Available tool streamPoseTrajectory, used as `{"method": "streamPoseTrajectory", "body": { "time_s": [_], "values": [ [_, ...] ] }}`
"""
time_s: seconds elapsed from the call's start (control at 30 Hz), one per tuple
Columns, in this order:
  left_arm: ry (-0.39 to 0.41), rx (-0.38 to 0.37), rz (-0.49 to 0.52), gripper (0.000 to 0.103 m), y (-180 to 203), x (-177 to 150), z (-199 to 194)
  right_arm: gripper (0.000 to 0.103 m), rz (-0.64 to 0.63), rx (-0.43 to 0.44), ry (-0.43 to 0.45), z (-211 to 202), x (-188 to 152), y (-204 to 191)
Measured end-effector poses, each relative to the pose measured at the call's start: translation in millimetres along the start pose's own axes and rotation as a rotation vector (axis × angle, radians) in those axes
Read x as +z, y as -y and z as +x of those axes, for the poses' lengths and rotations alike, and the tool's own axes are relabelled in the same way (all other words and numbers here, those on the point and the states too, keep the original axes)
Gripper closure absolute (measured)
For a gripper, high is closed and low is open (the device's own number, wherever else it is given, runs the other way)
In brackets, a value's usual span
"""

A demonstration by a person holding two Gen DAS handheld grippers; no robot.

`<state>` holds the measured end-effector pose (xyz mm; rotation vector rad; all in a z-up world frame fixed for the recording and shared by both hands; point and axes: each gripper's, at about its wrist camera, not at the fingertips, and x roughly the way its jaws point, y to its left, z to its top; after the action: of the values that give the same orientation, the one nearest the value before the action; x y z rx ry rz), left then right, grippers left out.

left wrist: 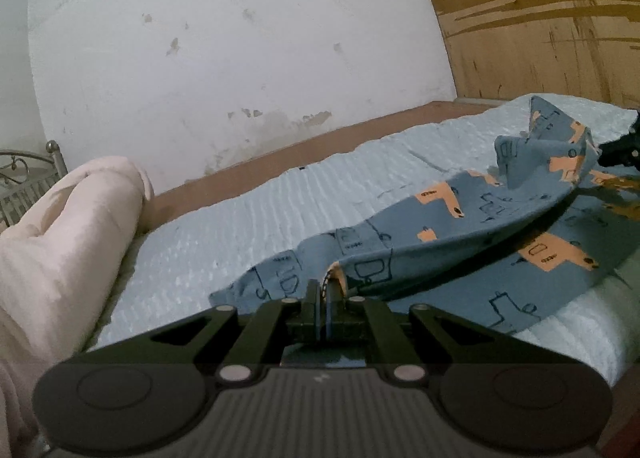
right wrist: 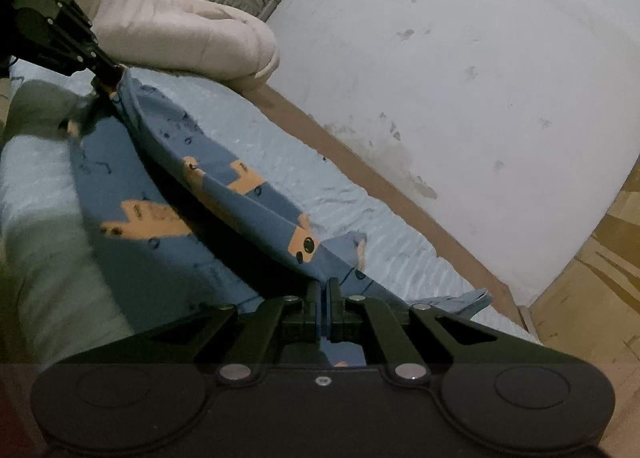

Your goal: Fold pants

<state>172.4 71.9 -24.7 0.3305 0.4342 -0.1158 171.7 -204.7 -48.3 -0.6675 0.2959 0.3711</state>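
Holding soft, light pants (left wrist: pixel 460 234) by opposite edges over the bed (left wrist: pixel 280 210), we keep left claw (left wrist: pixel 326 290) and right claw (right wrist: pixel 324 290) clenched on cloth; it sags between.

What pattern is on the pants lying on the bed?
The pants are blue with orange shapes and dark line drawings, clearest in the left wrist view.
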Motion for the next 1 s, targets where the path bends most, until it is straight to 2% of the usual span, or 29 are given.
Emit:
{"method": "streamPoseTrajectory", "body": {
  "time_s": [0.13, 0.3, 0.43, 0.47, 0.5, 0.63, 0.7, 0.8, 0.87, 0.93, 1.0],
  "values": [
    [-0.001, -0.014, -0.006, 0.102, -3, -3, -5, 0.103, 0.005, -0.016, 0.005, -4, -6, -9],
    [0.0, -0.027, 0.018, 0.102, 0, -8, -13, 0.103, -0.015, -0.048, 0.057, -16, -4, -11],
    [-0.025, -0.03, 0.016, 0.102, 3, -16, -13, 0.103, -0.061, -0.017, 0.041, -17, -6, -16],
    [-0.028, -0.031, 0.009, 0.102, 3, -17, -13, 0.098, -0.076, -0.008, 0.033, -16, -8, -18],
    [-0.03, -0.032, 0.005, 0.102, 3, -18, -13, 0.088, -0.087, -0.005, 0.031, -16, -10, -20],
    [-0.036, -0.035, 0.008, 0.102, 3, -20, -12, 0.076, -0.132, 0.003, 0.0, -13, -19, -24],
    [-0.038, -0.036, 0.012, 0.102, 3, -19, -12, 0.063, -0.169, -0.006, -0.002, -11, -22, -25],
    [-0.044, -0.035, 0.016, 0.102, 4, -19, -12, 0.053, -0.243, 0.001, 0.015, -6, -23, -26],
    [-0.047, -0.032, 0.019, 0.102, 4, -19, -12, 0.052, -0.289, 0.054, 0.004, 1, -20, -25],
    [-0.048, -0.031, 0.022, 0.102, 5, -19, -12, 0.058, -0.314, 0.118, -0.005, 5, -17, -22],
    [-0.048, -0.03, 0.024, 0.102, 5, -18, -13, 0.077, -0.339, 0.18, -0.029, 9, -12, -18]
  ]
}}
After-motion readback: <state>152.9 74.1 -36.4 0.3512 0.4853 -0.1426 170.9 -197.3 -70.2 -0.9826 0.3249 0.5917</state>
